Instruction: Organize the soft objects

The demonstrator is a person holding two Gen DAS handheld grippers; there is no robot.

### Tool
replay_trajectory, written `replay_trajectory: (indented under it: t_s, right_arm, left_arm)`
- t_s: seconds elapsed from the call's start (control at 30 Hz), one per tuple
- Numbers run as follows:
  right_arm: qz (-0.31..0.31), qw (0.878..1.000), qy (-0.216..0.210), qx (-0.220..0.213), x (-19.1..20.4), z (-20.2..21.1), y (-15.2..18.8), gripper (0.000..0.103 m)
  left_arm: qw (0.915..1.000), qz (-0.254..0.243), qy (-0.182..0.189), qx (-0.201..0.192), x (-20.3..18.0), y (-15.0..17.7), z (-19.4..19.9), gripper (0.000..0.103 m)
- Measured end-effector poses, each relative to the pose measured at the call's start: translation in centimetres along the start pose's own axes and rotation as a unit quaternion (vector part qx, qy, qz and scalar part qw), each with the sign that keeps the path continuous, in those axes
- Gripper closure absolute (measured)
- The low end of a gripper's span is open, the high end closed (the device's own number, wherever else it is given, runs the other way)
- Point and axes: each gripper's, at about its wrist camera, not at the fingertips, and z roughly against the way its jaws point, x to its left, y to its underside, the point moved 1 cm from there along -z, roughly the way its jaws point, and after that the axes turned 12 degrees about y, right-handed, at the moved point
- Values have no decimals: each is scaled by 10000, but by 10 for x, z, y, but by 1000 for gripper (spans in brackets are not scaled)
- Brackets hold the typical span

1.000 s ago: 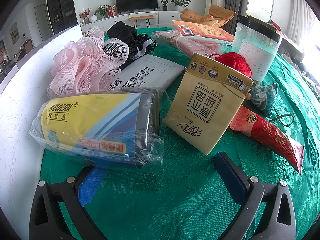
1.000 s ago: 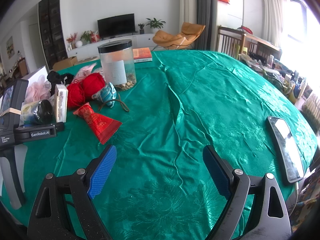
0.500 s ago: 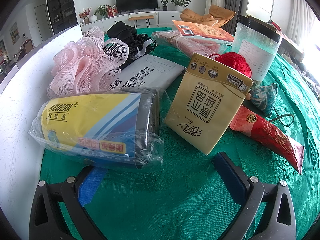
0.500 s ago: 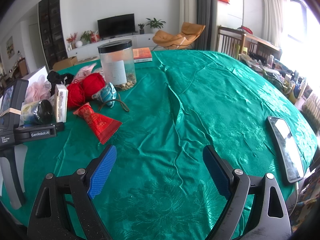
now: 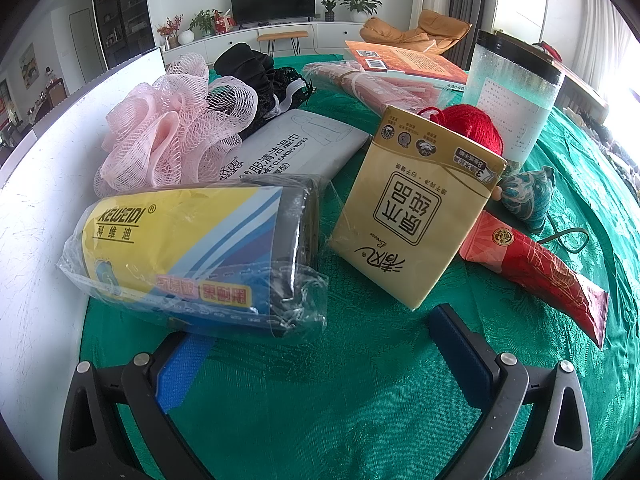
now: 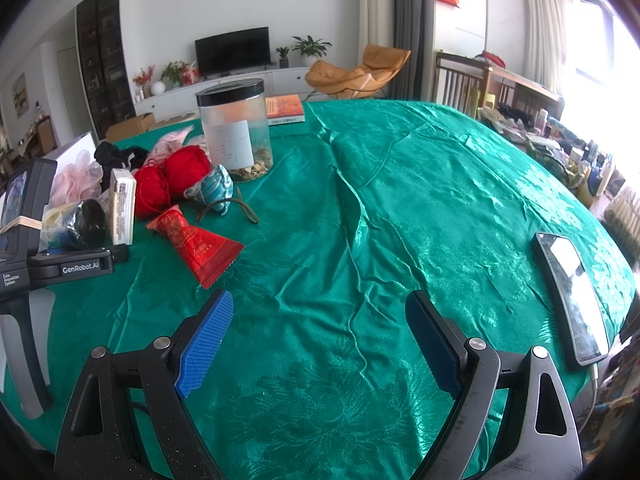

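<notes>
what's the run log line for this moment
left hand-held gripper: open, empty | right hand-held gripper: open, empty | soft items: piled unsorted, bath pouf, red yarn | green tablecloth

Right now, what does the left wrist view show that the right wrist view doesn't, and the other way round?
Only the left wrist view shows the grey wet-wipes pack and the left gripper, open over bare cloth. Only the right wrist view shows the phone near the table edge and the right gripper, open and empty. Both show the green tablecloth, red yarn, lidded jar, tissue pack and red pouch.
</notes>
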Motion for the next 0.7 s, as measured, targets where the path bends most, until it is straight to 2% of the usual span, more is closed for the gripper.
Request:
replay_trajectory:
  t_s: [0.7]
  right_arm:
    - [-102,9999,-36,42,-4,-2,0,13]
  left_arm:
    - [10000,4,-2,-1,0,0,0,0]
